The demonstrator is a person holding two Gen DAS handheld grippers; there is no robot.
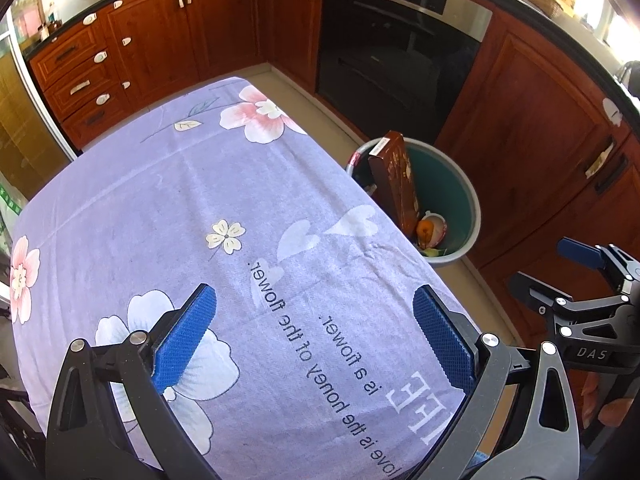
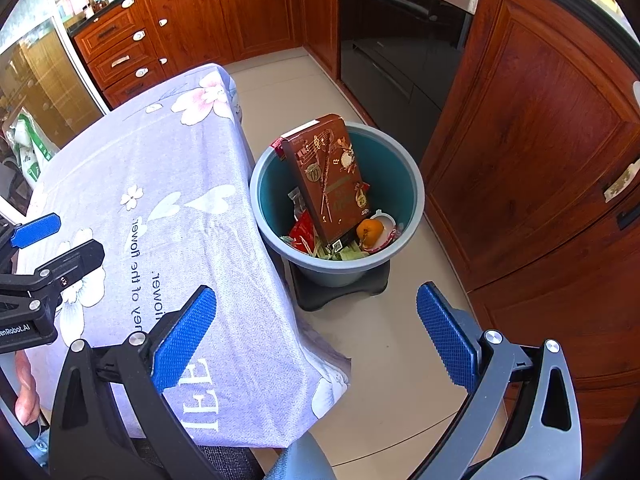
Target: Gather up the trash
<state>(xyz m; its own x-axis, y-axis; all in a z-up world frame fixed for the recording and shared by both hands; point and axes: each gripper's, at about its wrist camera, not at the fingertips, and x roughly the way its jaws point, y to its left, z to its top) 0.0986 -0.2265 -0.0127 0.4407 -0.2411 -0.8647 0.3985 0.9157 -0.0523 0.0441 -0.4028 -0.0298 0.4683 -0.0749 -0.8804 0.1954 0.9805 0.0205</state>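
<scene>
A grey-green trash bin (image 2: 416,196) stands on the floor at the table's right side; it also shows in the left wrist view (image 1: 470,200). Inside it a brown snack box (image 2: 328,176) leans upright, also seen in the left wrist view (image 1: 394,184), beside an orange (image 2: 370,231), red wrappers (image 2: 302,232) and green scraps. My left gripper (image 1: 314,340) is open and empty above the purple flowered tablecloth (image 1: 180,200). My right gripper (image 2: 316,338) is open and empty, hanging over the table's right edge and the floor, short of the bin.
Red-brown kitchen cabinets (image 2: 532,140) and a black built-in oven (image 2: 400,40) run close behind and to the right of the bin. A black stand (image 2: 340,288) sits under the bin. Beige floor tiles (image 2: 380,360) lie between table and cabinets.
</scene>
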